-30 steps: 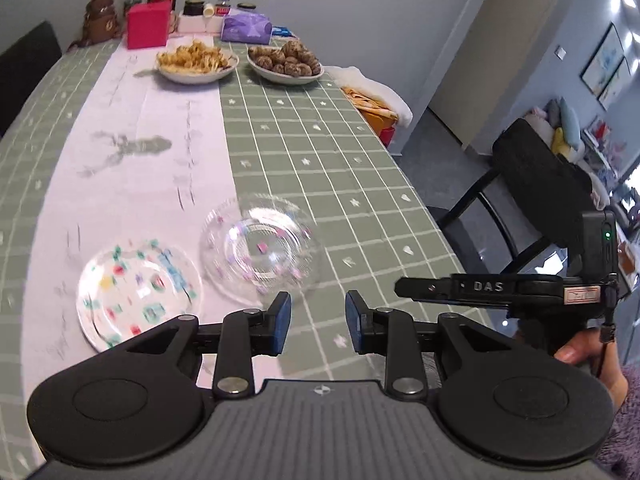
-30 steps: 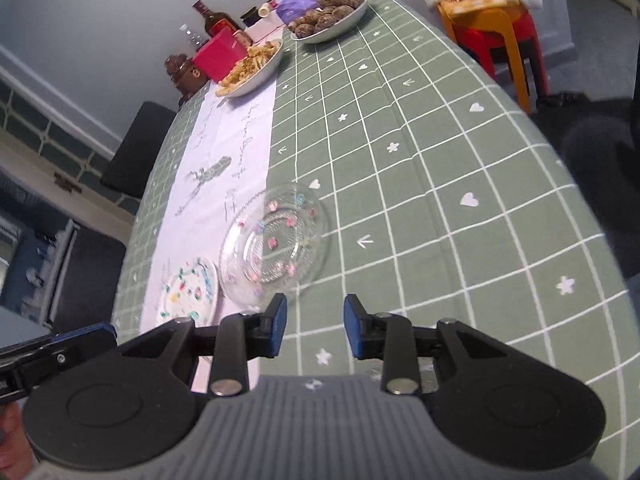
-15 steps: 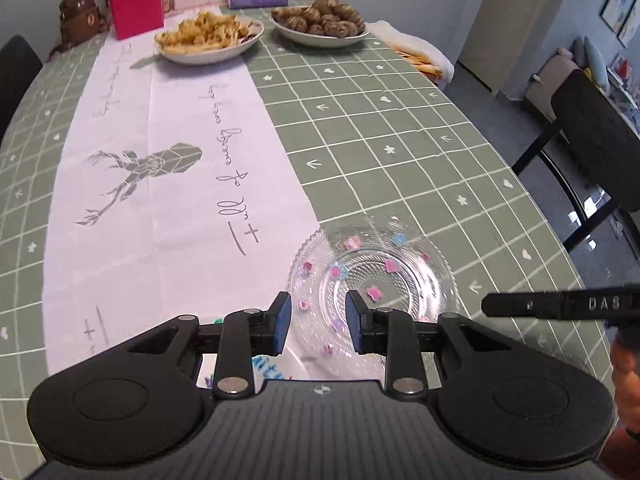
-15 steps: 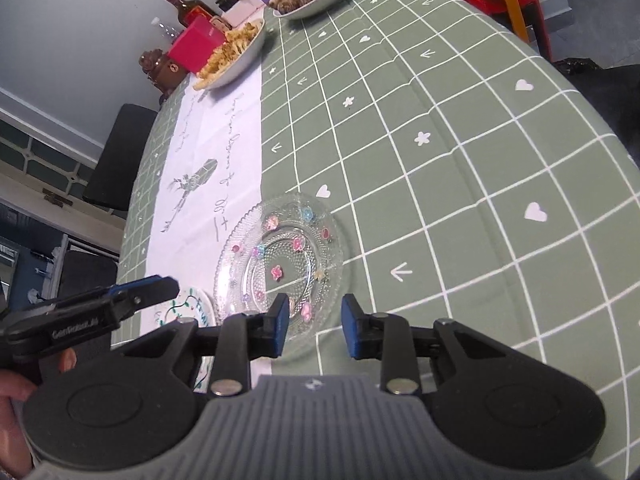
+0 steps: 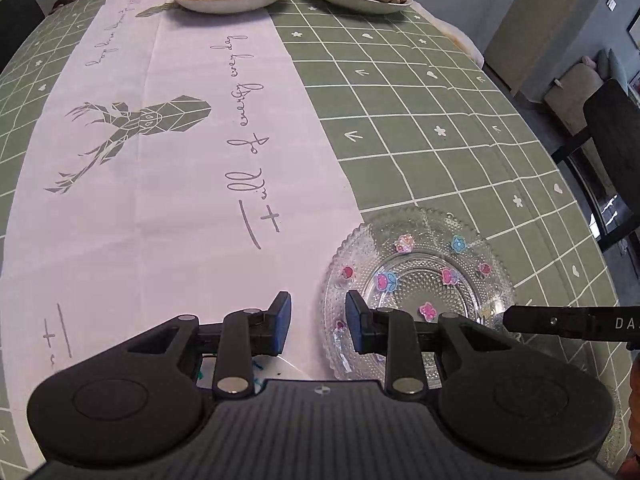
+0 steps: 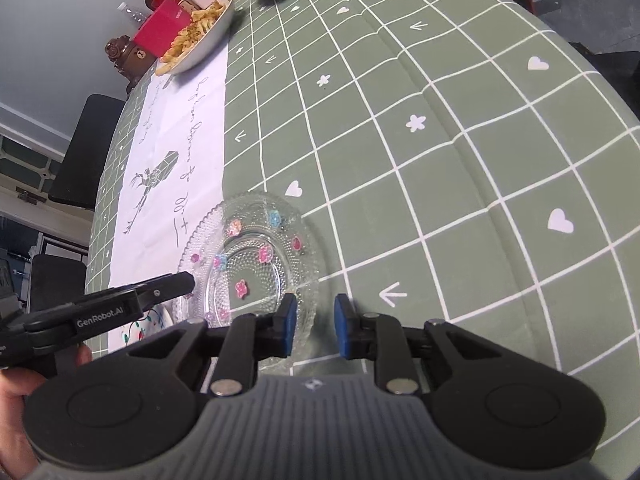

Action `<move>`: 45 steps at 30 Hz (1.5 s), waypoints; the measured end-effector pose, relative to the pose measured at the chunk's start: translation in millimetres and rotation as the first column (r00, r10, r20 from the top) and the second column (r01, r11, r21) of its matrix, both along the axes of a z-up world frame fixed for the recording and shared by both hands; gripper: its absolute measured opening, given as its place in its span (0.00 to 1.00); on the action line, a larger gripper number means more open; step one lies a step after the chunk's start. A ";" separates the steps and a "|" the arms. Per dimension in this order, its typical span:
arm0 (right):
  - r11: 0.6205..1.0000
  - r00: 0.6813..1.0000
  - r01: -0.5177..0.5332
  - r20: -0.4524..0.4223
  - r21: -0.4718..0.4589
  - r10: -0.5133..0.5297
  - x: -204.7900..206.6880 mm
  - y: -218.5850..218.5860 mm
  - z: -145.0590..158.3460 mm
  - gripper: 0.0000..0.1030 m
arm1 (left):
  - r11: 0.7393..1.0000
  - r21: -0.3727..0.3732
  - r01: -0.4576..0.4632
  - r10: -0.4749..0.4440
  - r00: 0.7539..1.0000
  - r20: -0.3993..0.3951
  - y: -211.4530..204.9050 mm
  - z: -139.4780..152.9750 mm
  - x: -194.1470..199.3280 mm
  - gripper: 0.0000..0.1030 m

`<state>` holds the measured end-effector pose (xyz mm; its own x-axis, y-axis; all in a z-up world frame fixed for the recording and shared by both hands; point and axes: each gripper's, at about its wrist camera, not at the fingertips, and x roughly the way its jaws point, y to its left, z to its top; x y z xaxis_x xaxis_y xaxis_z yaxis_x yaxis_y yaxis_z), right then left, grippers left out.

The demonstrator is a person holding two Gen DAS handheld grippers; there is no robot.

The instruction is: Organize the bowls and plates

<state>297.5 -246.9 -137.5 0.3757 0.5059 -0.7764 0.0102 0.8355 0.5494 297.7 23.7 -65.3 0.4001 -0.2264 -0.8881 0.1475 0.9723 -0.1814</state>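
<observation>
The clear beaded glass plate with flower decals lies near the table's front edge, straddling the white runner and green checked cloth. The left gripper hangs part-open and empty at its left rim. The right gripper is closing over its right rim, not yet gripping; open cloth lies beyond.

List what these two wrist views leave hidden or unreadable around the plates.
- Painted plate: right view, mostly behind the left gripper; left view, under its body.
- Glass plate near rim: both views, covered by gripper bodies.
- Right gripper: closing; rim contact unclear.
</observation>
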 end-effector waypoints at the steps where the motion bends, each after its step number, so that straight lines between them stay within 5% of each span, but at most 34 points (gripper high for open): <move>1: 1.000 1.000 -0.002 0.004 -0.007 0.002 0.5 1.3 0.1 0.15 | 1.000 -0.018 -0.008 0.008 1.000 -0.006 1.2 -1.1 0.7 0.32; 6: 1.000 1.000 -0.002 -0.011 0.017 0.002 2.7 4.4 -3.3 0.10 | 0.998 -0.062 -0.008 0.007 1.000 -0.013 -1.7 -3.1 0.9 0.23; 14: 1.000 1.000 0.017 0.002 -0.006 -0.017 0.3 4.2 -0.7 0.06 | 1.000 0.005 -0.016 0.016 1.000 0.015 -12.1 3.4 -3.6 0.15; 24: 0.996 0.999 0.050 -0.003 0.075 -0.050 -7.4 -12.0 23.3 0.05 | 0.998 -0.023 -0.055 0.056 0.997 0.050 -11.6 46.4 -21.4 0.13; 37: 0.990 0.996 0.032 0.082 0.134 -0.043 -68.4 -38.5 86.9 0.05 | 0.995 -0.051 -0.088 0.093 0.990 0.109 -32.5 125.6 -96.1 0.12; 45: 0.996 0.988 -0.013 0.152 0.093 -0.001 -119.3 -63.6 100.1 0.06 | 0.989 -0.063 -0.132 0.141 0.978 0.155 -61.8 134.9 -166.2 0.12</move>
<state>178.2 -310.5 -37.4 0.4820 0.5762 -0.6601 -0.0842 0.7804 0.6196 131.5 -38.1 69.6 0.5649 -0.2041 -0.7995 0.0450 0.9751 -0.2172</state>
